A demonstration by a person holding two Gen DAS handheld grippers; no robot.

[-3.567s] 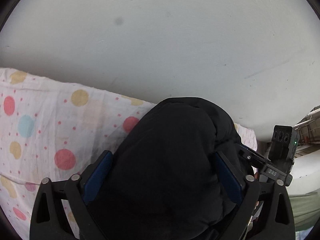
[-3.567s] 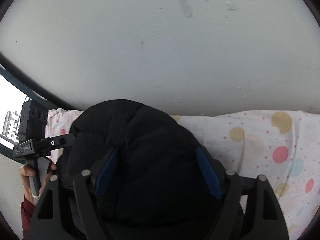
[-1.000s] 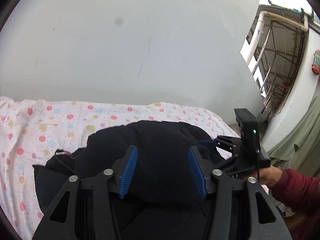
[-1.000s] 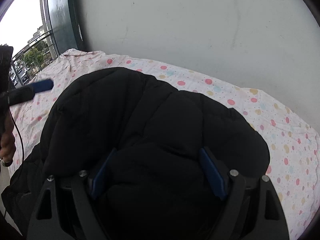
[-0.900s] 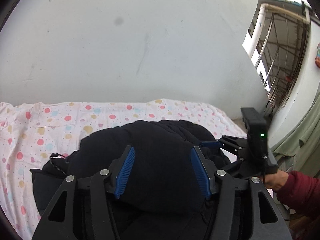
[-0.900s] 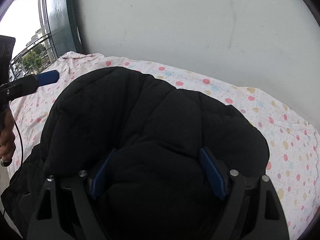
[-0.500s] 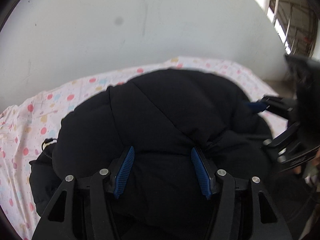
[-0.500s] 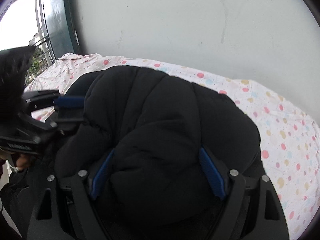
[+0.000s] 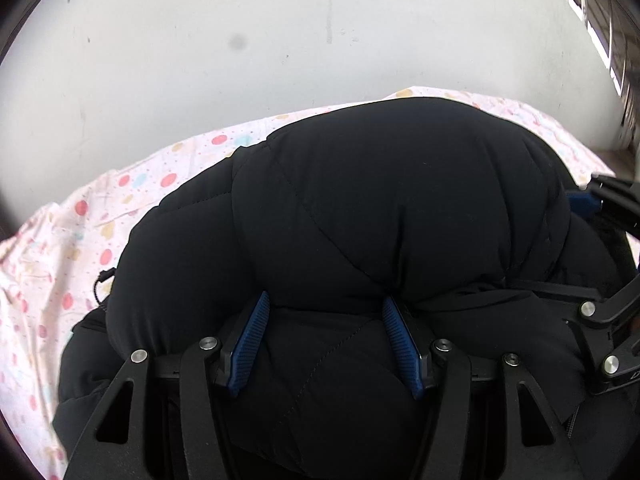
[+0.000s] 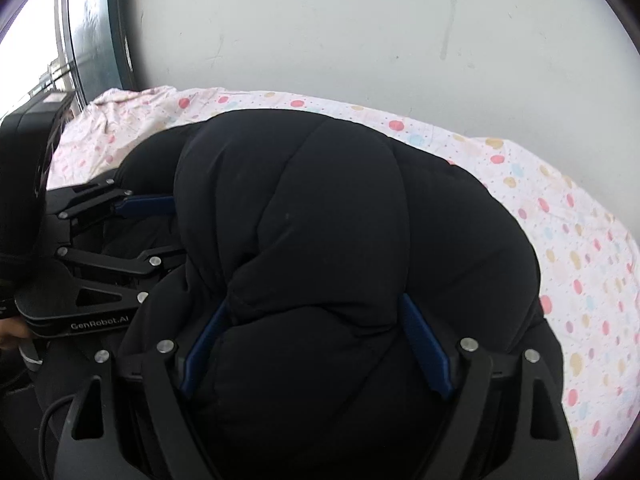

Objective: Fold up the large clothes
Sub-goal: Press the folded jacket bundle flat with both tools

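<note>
Left wrist: my left tongs (image 9: 326,338) pinched a thick fold of the black puffer jacket (image 9: 384,208), bunched on the dotted bedsheet (image 9: 60,248) near the bed's wall edge.

Right wrist: my right tongs (image 10: 316,344) gripped another fold of it; the left tongs sat just beside.

Soft daylight – fisheye edges bend, corners blurred.
</note>
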